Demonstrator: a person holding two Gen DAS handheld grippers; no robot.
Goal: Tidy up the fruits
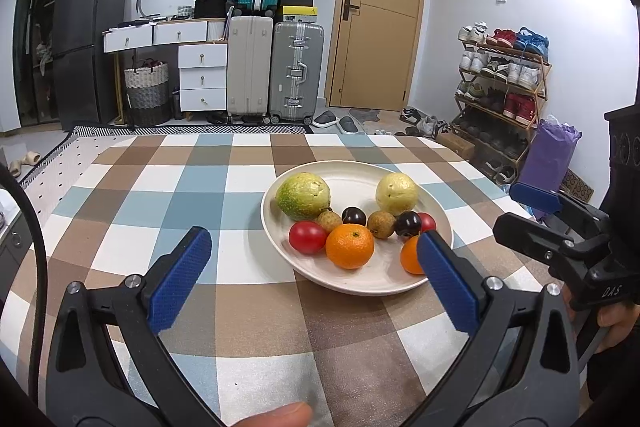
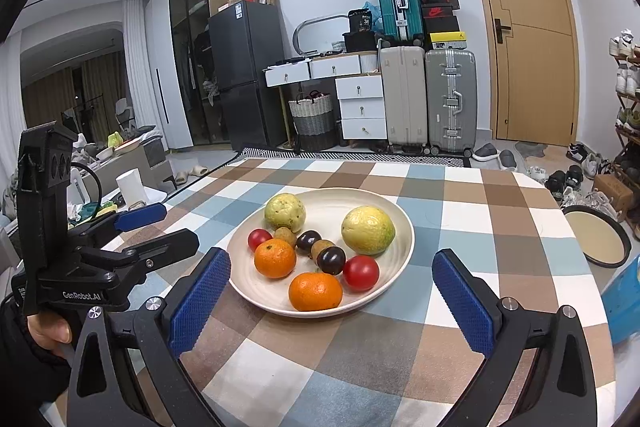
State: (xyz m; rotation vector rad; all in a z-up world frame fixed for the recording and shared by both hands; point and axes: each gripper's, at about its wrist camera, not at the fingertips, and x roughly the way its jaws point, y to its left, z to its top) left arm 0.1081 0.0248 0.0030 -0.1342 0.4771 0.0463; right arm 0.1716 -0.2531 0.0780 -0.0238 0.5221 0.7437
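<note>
Two hand-held black grippers with blue padded fingers hovered over the checkered surface (image 2: 400,195), and both had their jaws spread wide, holding nothing. The left gripper (image 1: 316,255) was low above the cloth, just in front of the round cream plate (image 1: 360,175); its right finger partly covered one orange on the plate's near edge. The right gripper (image 2: 332,279) pointed at the same plate (image 2: 404,227) from the other side, its fingers standing to the left and right of the plate's near rim, not touching it.

All the fruits lay on that plate. There were two big yellow-green guavas (image 2: 285,211) at the back, apart from each other. Between and in front of them sat two small brown longans (image 2: 285,235), two dark purple plums (image 2: 331,259) and two red tomatoes (image 2: 361,272). Two oranges (image 2: 275,258) were the nearest to the grippers. The small fruits were close together in the middle, some touching.

To the right, at the surface's edge, a round dark-rimmed tray (image 2: 598,239) with a beige inside was seen. A hand (image 2: 50,331) gripped the left tool's handle.
</note>
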